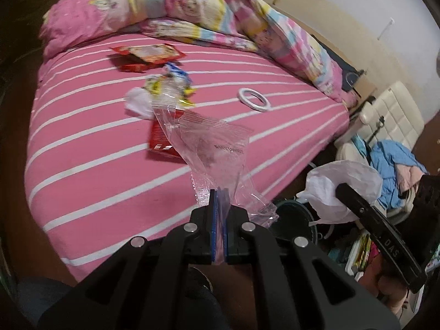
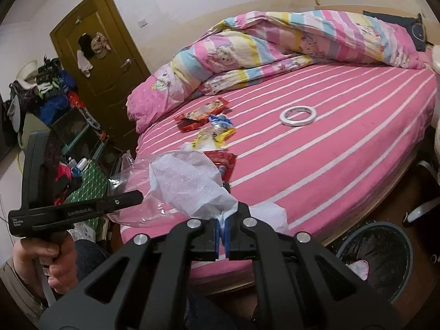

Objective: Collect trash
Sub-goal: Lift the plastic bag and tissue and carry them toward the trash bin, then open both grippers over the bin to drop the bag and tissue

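My left gripper is shut on a clear plastic bag and holds it above the front edge of the pink striped bed. My right gripper is shut on a crumpled white tissue, which also shows in the left wrist view. The clear bag also shows in the right wrist view. On the bed lie a red wrapper, a white tissue, a yellow and clear wrapper, a blue wrapper and red snack packets. A dark round bin stands on the floor beside the bed.
A white tape roll lies on the bed. A rolled quilt runs along the far side. A cream chair with clothes stands to the right. A brown door and cluttered shelves are to the left.
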Demonstrator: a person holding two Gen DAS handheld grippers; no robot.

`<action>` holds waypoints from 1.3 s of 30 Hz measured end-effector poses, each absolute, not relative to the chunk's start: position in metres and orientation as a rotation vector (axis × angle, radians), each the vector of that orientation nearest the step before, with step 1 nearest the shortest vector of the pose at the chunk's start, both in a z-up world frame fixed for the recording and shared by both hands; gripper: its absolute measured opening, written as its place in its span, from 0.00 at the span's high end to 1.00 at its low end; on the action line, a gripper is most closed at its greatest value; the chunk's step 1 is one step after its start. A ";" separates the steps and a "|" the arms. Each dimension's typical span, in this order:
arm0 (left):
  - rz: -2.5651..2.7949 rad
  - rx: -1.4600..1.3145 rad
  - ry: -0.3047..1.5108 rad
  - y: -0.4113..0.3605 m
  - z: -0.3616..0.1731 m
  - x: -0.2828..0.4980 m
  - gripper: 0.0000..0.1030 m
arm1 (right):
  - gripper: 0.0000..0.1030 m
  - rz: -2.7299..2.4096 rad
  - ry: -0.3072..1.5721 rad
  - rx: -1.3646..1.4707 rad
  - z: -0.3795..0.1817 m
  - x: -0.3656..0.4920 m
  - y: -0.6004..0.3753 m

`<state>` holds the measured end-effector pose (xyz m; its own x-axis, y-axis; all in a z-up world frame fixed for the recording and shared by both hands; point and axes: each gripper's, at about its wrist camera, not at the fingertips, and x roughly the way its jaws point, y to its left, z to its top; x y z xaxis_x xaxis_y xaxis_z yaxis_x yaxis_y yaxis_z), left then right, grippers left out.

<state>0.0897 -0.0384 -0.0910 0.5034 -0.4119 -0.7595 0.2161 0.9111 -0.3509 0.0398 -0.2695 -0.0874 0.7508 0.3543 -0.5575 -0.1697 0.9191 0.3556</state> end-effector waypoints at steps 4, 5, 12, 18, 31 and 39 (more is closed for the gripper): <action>-0.430 -0.182 0.993 -0.074 -0.094 0.093 0.97 | 0.98 0.246 0.662 0.338 -0.094 0.034 -0.299; -0.449 -0.167 1.000 -0.088 -0.095 0.096 0.97 | 0.98 0.236 0.661 0.349 -0.096 0.033 -0.306; -0.547 -0.104 1.047 -0.160 -0.111 0.104 0.97 | 0.98 0.137 0.674 0.421 -0.118 0.020 -0.364; -0.625 -0.063 1.116 -0.229 -0.140 0.110 0.97 | 0.98 0.035 0.704 0.493 -0.148 0.009 -0.419; -0.769 -0.019 1.335 -0.338 -0.249 0.119 0.97 | 0.97 -0.198 0.873 0.596 -0.240 -0.008 -0.502; -0.848 0.039 1.468 -0.381 -0.315 0.119 0.92 | 0.96 -0.293 1.013 0.635 -0.307 -0.008 -0.527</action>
<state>0.1187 -0.3807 -0.3146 -0.1238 -0.4736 -0.8720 0.5185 0.7184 -0.4638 -0.0084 -0.5267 -0.3074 0.5106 0.0584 -0.8578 0.5075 0.7849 0.3555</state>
